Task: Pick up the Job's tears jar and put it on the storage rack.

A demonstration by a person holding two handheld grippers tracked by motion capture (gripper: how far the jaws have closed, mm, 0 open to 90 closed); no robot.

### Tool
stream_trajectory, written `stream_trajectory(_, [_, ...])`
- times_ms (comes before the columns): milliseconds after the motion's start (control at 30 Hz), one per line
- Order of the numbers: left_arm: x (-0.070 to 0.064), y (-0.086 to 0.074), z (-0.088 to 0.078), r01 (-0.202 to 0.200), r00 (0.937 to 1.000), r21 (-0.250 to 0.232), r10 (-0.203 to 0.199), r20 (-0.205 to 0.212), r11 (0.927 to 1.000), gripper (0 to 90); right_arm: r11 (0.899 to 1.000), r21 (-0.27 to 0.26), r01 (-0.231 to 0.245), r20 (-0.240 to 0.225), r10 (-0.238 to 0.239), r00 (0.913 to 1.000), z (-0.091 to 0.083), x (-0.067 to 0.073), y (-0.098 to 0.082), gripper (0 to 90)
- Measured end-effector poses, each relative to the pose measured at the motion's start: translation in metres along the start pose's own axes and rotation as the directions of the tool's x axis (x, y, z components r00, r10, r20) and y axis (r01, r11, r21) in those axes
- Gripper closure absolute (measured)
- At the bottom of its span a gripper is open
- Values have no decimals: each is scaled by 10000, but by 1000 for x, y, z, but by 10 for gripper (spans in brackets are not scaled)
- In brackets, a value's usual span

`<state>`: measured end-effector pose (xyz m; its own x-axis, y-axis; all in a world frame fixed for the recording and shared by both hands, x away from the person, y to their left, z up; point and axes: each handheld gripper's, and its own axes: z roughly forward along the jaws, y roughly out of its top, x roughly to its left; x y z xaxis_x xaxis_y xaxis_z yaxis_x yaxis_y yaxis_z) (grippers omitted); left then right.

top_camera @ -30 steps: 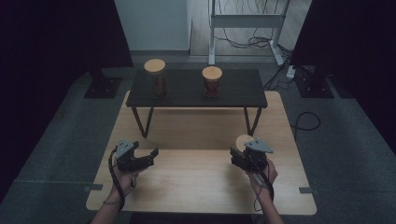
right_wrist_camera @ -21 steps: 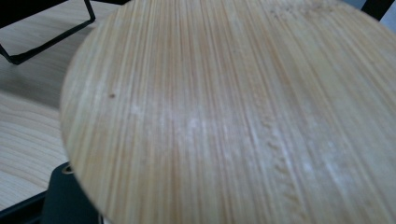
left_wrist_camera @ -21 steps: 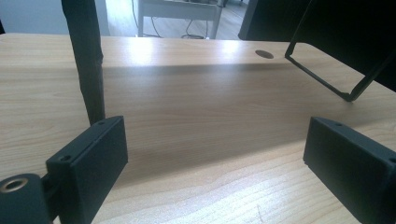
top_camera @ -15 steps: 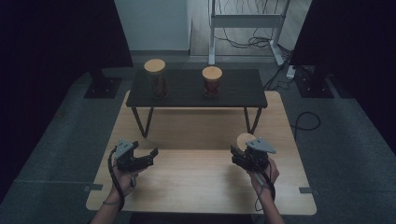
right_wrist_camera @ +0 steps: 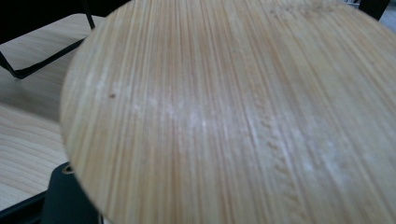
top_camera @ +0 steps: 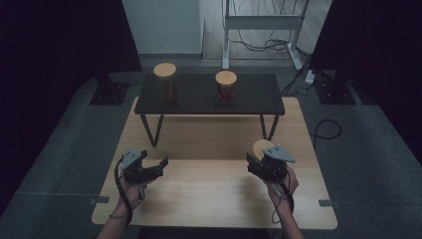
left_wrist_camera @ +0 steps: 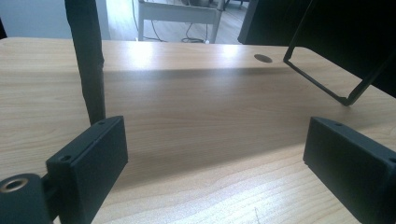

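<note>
My left gripper [top_camera: 160, 168] hovers low over the wooden table [top_camera: 214, 194] at the near left. It is open, and its black pads [left_wrist_camera: 88, 163] stand wide apart with only bare wood between them. At the near right, my right gripper [top_camera: 256, 160] is shut on a round bamboo lid [top_camera: 262, 148]. In the right gripper view the lid [right_wrist_camera: 243, 107] sits very close, with one black finger [right_wrist_camera: 65, 198] showing under its lower left edge. What lies beneath the lid is hidden.
A low black shelf [top_camera: 249, 99] on thin metal legs [left_wrist_camera: 336, 88] stands across the table's far half. On it are two jars with bamboo lids, a taller one [top_camera: 165, 82] at the left and a shorter one [top_camera: 226, 85] near the middle. Cables lie on the floor behind.
The right gripper and its lid have shifted very slightly away from the person. The left gripper has kept still.
</note>
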<state>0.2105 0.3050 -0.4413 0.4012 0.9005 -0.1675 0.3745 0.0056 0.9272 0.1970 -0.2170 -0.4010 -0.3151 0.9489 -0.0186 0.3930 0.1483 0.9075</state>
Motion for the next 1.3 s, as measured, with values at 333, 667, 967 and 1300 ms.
stream_trajectory(333, [-1, 0, 0, -13, 10000, 9, 13, 21, 10000, 61, 9999, -139, -1, 125, 3, 9999, -4, 0, 4, 251])
stream_trajectory(667, [0, 0, 0, 9, 10000, -30, -9, 30, 10000, 60, 9997, -219, 56, 243, -50, 9997, -5, 0, 12, 251])
stream_trajectory(967, [0, 1, -2, 23, 10000, -74, -22, 40, 10000, 60, 9993, -326, 156, 283, -147, 9995, -5, 1, 20, 251])
stream_trajectory(1300, [0, 1, -2, 34, 10000, -93, -33, 57, 10000, 61, 9988, -419, 262, 341, -248, 9991, -5, 1, 30, 251])
